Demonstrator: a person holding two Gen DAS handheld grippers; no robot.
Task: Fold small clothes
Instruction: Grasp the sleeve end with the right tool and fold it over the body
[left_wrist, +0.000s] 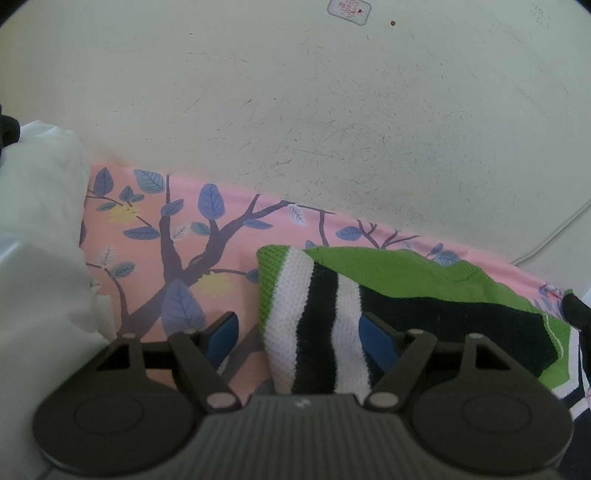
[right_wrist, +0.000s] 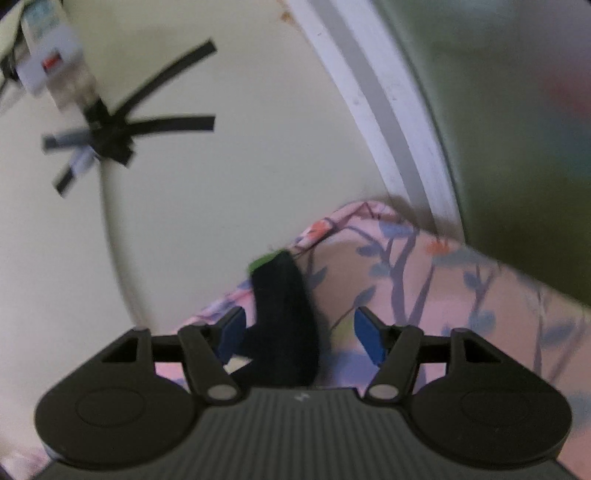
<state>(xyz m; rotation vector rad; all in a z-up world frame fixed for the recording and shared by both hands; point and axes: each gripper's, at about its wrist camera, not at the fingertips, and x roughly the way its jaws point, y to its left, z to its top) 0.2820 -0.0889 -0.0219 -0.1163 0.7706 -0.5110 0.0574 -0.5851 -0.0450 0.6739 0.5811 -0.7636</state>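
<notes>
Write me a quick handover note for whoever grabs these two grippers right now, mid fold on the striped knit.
Left gripper: jaws apart, striped end of the green, white and black knit between them, not clearly pinched.
Right gripper: jaws apart, a black part of the knit lies between them, loose as far as the blurred view shows.
The knit lies bunched on the pink leaf-print cloth, beside a white fabric.
Done: not clear from here.
Left: flatten it, fold it neatly.

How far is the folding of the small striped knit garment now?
Partly done: the green, white and black knit garment lies bunched on the pink floral cloth, one end turned over. Both the left gripper and right gripper are open around it. Flattening and the final fold remain.
</notes>
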